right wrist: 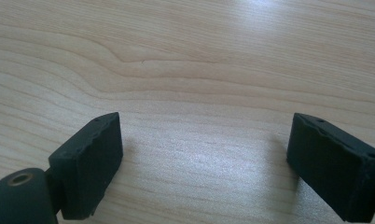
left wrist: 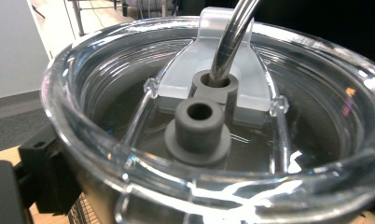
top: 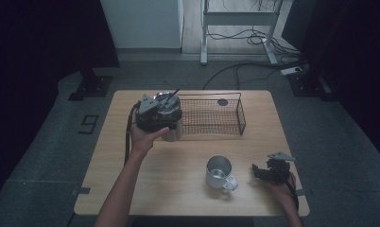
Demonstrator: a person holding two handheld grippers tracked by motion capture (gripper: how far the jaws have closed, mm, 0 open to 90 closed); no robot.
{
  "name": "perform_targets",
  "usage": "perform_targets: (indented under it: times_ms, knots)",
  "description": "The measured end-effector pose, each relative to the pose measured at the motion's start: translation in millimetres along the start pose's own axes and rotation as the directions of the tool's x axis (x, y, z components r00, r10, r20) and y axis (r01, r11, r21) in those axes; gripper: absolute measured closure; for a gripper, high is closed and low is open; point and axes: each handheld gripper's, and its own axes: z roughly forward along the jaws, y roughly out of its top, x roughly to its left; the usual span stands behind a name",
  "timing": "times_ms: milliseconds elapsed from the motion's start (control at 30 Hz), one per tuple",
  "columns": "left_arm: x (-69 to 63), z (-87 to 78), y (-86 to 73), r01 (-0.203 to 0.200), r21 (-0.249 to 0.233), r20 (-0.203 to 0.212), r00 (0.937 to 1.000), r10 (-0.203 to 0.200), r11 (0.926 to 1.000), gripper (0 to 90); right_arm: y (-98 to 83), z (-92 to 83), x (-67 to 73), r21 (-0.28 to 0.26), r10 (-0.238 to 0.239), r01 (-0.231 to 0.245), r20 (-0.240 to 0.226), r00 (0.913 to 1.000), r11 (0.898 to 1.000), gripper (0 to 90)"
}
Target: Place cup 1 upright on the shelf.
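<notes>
Tumbler [top: 171,127] with clear lid [left wrist: 213,121] and metal straw [left wrist: 232,42] is held by left hand-held gripper [top: 156,113], at wire basket's [top: 216,116] left end, above worktop [top: 178,179]. Right hand-held gripper [right wrist: 202,158] is parked on worktop, jaws apart, nothing between. Metal mug [top: 220,172] stands near it. Step judged: tumbler to be kept upright, moved slowly, straw kept away from basket wire. Lid holes are seen close in left gripper view; basket and mug are seen in high view.

A wire basket [top: 211,116] and metal mug [top: 220,172] sit on the table [top: 131,184].
</notes>
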Motion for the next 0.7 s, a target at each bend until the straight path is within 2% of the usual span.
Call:
perform_targets:
  times_ms: [167,433,700]
  knots:
    - [0.3,5.6,3.6,-0.015,0.006,-0.006,0.9999,0.015,0.9999,4.0,0.0,0.0,0.0,0.000,0.000,0.000,0.000,1.0000,1.000,10.3]
    - [1.7,12.2,8.4,-0.002,0.002,0.004,1.0000,0.002,1.0000,4.0,-0.1,0.0,-0.1,-0.003,0.002,-0.002,0.003,1.0000,1.000,10.8]
    - [1.1,14.3,16.4,-0.008,-0.004,-0.006,1.0000,0.008,1.0000,4.0,-0.1,0.0,-0.1,-0.004,0.003,-0.003,0.004,1.0000,1.000,11.0]
